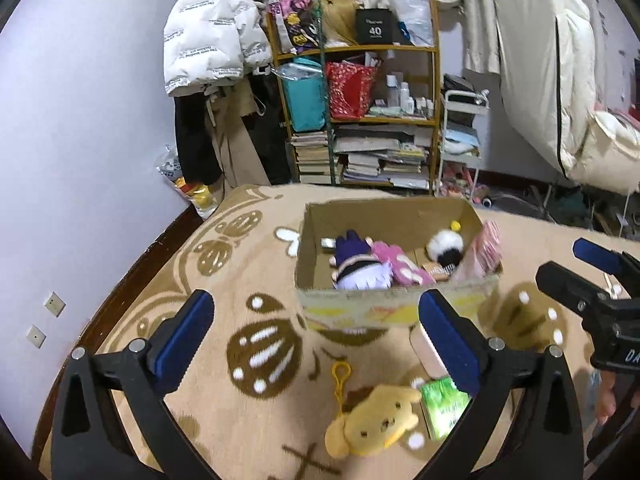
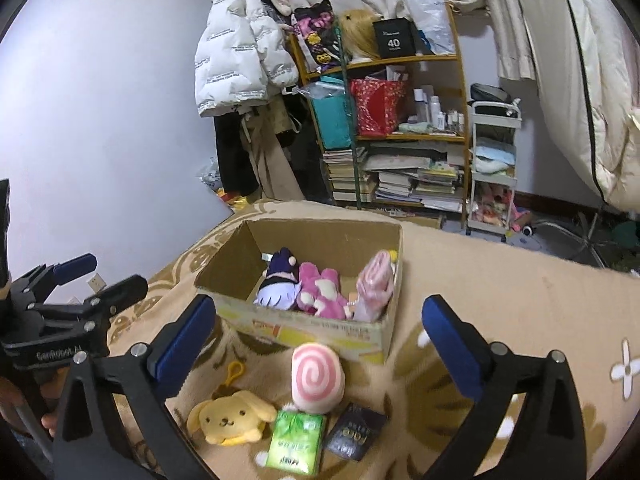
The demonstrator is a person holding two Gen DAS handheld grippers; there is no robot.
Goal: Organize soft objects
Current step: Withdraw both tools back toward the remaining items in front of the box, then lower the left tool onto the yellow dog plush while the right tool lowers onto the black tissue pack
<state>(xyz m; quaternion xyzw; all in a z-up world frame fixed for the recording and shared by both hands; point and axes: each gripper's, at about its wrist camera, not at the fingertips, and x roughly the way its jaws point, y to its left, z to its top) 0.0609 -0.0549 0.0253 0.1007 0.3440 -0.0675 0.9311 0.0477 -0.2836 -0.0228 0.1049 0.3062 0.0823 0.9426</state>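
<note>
Swirl plush – touching the box.

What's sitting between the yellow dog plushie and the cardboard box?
Only bare patterned blanket between the yellow dog plushie and the cardboard box, clearest in the right wrist view. The pink swirl roll plushie sits to one side.

A black box on the top shelf has a big white "40" on it, with tiny words over it that are too small to read. The left gripper has white letters on its side that look like "GenRobot AI". The green packet, the dark little packet and the cardboard box have print too blurry to read
</note>
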